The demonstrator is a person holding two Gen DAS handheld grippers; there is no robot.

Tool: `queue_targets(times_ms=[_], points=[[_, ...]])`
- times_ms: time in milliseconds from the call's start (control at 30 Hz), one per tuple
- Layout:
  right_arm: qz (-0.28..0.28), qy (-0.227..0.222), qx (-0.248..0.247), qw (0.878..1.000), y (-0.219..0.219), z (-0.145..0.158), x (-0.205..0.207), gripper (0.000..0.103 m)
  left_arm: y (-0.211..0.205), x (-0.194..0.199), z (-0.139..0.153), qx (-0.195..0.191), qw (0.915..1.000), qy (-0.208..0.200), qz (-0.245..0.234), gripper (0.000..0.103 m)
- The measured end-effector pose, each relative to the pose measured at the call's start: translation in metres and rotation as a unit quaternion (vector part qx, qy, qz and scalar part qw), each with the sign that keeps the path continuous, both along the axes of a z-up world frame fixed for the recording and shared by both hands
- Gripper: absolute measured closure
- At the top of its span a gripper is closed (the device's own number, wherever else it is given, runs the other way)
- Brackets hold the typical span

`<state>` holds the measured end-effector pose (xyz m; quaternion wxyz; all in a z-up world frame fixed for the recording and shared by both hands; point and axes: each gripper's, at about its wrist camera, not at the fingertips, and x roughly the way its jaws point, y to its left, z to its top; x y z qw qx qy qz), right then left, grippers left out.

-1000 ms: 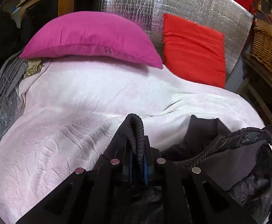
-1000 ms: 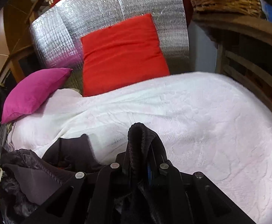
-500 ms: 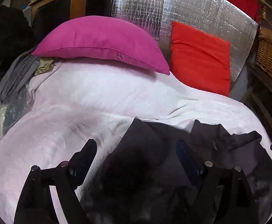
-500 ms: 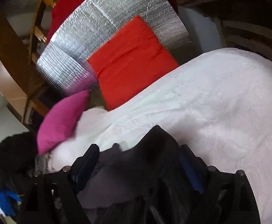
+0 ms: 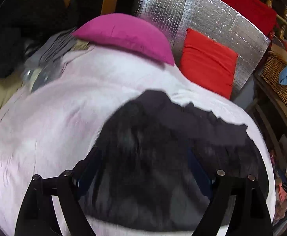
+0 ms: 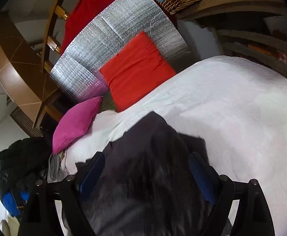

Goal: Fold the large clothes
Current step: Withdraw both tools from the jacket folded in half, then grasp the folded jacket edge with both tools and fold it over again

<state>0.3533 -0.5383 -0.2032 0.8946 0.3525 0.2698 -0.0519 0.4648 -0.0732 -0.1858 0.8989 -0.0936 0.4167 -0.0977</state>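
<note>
A dark grey-black garment (image 5: 163,147) lies spread on the pale pink bed cover (image 5: 55,118). In the right wrist view the same garment (image 6: 147,167) fills the lower middle. My left gripper (image 5: 143,169) hovers over the garment with its jaws wide apart and nothing pressed between its blue pads (image 5: 198,169). My right gripper (image 6: 145,175) is likewise open above the cloth, rolled to one side, with its pads (image 6: 200,175) apart from the fabric. The near part of the garment is blurred.
A magenta pillow (image 5: 127,33) and a red cushion (image 5: 208,63) lean on a silver foil panel (image 5: 202,19) at the bed's head. A wicker basket (image 5: 281,78) sits on wooden shelves at the right. Dark clothes (image 5: 15,29) pile up at the left.
Both grippers were shut on ribbed edges of the garment, then opened and let go. The garment dropped flat onto the bed, and both grippers drew back from it.
</note>
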Motion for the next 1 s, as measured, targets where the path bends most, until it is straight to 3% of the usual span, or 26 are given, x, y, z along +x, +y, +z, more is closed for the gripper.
queue_targets(times_ms=[200,300,400,567,800,1000], points=[[-0.006,0.003,0.032,0.999,0.008,-0.011,-0.053,0.014,0.011,-0.042,-0.025,0.050,0.9985,-0.010,0.021,0.015],[-0.004,0.023,0.053,0.998,0.011,-0.029,-0.071,0.014,0.011,-0.037,-0.039,0.063,0.9972,0.039,0.014,0.015],[-0.008,0.051,0.063,0.997,0.014,-0.038,-0.078,0.014,0.015,-0.040,-0.040,0.068,0.9972,0.021,0.023,0.015],[-0.035,0.026,0.048,0.998,0.009,-0.028,-0.090,0.013,0.028,-0.035,-0.042,0.121,0.9910,0.001,0.056,0.015],[-0.051,0.062,0.032,0.996,-0.007,-0.047,-0.069,0.013,0.055,-0.014,-0.050,0.096,0.9928,0.021,0.069,0.015],[-0.056,0.075,0.043,0.995,-0.026,-0.063,-0.052,0.013,0.049,0.007,-0.060,0.079,0.9954,0.040,0.037,0.015]])
